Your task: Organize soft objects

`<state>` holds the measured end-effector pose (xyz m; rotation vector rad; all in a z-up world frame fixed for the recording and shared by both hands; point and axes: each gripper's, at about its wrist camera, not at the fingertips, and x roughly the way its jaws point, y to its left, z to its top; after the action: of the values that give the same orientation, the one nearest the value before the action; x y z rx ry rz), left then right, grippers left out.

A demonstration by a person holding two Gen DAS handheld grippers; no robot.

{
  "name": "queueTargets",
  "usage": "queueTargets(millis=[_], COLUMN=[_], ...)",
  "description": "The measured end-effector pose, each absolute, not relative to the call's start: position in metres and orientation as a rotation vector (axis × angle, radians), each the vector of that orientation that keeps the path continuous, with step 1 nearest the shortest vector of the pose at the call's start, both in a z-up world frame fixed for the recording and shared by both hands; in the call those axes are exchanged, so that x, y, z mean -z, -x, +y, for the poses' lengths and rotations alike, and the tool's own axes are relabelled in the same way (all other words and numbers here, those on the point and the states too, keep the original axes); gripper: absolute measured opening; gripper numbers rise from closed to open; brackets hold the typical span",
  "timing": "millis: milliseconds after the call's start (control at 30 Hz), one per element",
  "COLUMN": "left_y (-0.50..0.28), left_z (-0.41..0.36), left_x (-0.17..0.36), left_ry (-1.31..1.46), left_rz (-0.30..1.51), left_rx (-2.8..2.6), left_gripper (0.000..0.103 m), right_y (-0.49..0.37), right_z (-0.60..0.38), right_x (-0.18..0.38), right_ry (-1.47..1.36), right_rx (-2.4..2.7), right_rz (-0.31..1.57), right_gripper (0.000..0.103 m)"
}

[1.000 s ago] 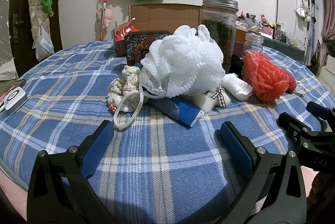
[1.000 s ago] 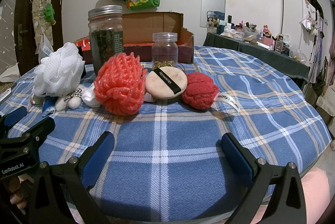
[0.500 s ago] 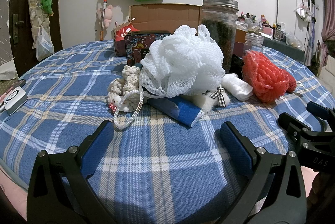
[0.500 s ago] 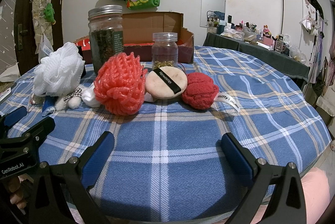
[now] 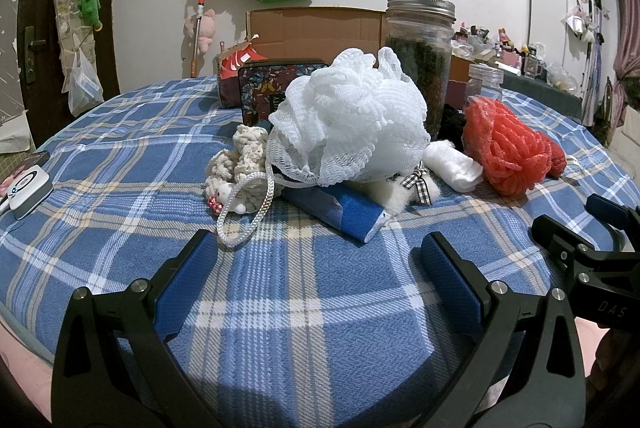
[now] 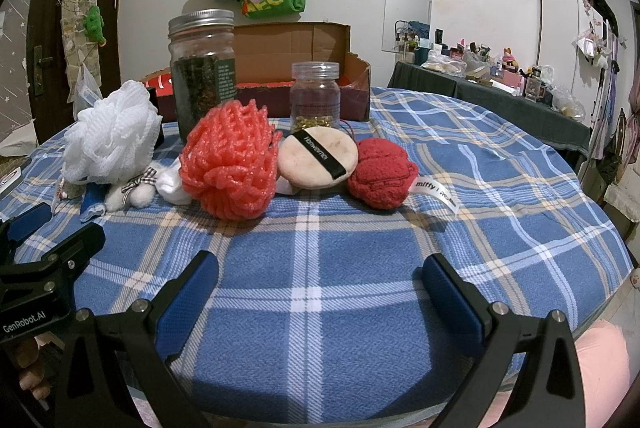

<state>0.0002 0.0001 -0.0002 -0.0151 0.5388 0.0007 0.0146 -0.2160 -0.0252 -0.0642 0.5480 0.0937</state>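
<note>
1. The left gripper point(image 5: 318, 260) is hovering at the bottom of the left wrist view with its jaws spread wide and nothing between them. The right gripper point(image 6: 320, 282) is doing the same at the bottom of the right wrist view, fully spread and empty.
2. The soft objects are lying in a row across the middle of the plaid tablecloth point(image 6: 328, 308). The white mesh bath pouf point(image 5: 348, 120) is resting on a blue packet point(image 5: 352, 214), centre of the left view, with a cream knitted item point(image 5: 240, 164) to its left.
3. The coral mesh pouf point(image 6: 230, 164), the round powder puff point(image 6: 318, 158) and the red knitted ball point(image 6: 380, 172) are sitting touching one another, centre of the right view, in front of two glass jars.
4. Judged step: approach, no object yet grasped.
5. The next move is calling for one gripper to advance toward its nearest pouf, straddle it, and close gently, keeping clear of the large jar point(image 6: 202, 72). The open cardboard box point(image 6: 296, 68) behind is probably the destination.
</note>
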Motion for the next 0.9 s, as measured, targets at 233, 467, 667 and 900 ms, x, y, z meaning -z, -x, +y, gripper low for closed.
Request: queueTargets(millis=[233,467,667,900], left_y=[0.0,0.0,-0.002,0.006], left_z=[0.0,0.0,0.001,0.002], left_x=[0.0,0.0,-0.004,-0.035], left_ry=[0.015,0.016,0.027,0.005], left_rz=[0.539,0.539,0.564,0.5], left_rx=[-0.001,-0.001,0.023,0.077], left_gripper=[0.103,0.103,0.103,0.103], right_y=[-0.014,-0.014,-0.015,-0.016], right_z=[-0.216,-0.215,-0.21,-0.228], right_x=[0.025,0.025,0.024,-0.004], right_ry=[0.065,0.063,0.054,-0.005], right_rx=[-0.093,-0.094,-0.109,-0.153], right_rz=[0.548,0.549,0.564,0.533], right_gripper=[0.103,0.103,0.103,0.103])
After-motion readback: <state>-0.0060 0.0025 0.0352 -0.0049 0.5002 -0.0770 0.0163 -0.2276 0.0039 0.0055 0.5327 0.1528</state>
